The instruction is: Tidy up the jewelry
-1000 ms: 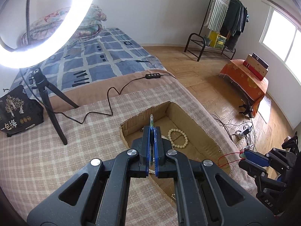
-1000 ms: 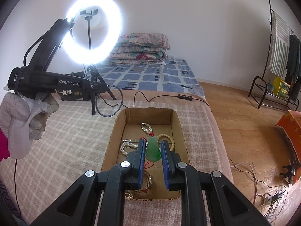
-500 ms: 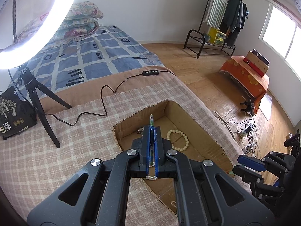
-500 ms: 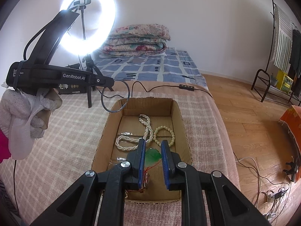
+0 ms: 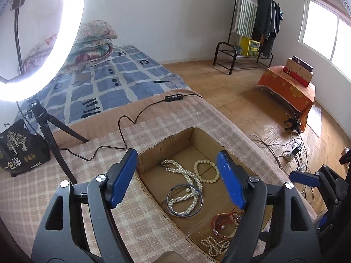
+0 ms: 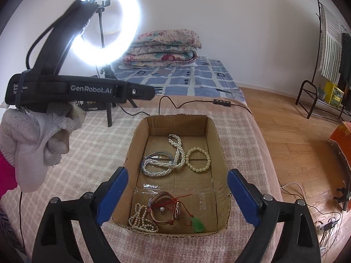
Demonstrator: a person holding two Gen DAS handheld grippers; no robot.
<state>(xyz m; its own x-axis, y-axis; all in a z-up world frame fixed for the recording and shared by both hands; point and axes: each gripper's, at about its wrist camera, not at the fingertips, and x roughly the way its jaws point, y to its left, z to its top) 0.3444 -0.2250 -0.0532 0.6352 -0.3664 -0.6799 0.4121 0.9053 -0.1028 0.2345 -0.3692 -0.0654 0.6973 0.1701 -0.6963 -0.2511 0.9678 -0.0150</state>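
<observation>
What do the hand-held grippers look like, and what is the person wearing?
Each hand-held gripper is black plastic with triangle cut-outs, silver screws and two blue pads. One's side reads "GenRobot.AI". The hand wears a white knit glove, with a pink sleeve.

A brown cardboard box [image 6: 216, 140] holds white pearl strands [image 6: 175, 153] and a green pendant [image 6: 198, 224] (on red cord). Pink-and-white plaid blanket [image 6: 92, 153] lies lower left; a blue checked sheet [image 6: 182, 81] lies upper centre.

Both tools, left tool [image 5: 176, 180] and right tool [image 6: 177, 197], are black with silver screws and blue pads; a white knit glove [image 6: 33, 144] meets a pink sleeve [image 6: 6, 173].
</observation>
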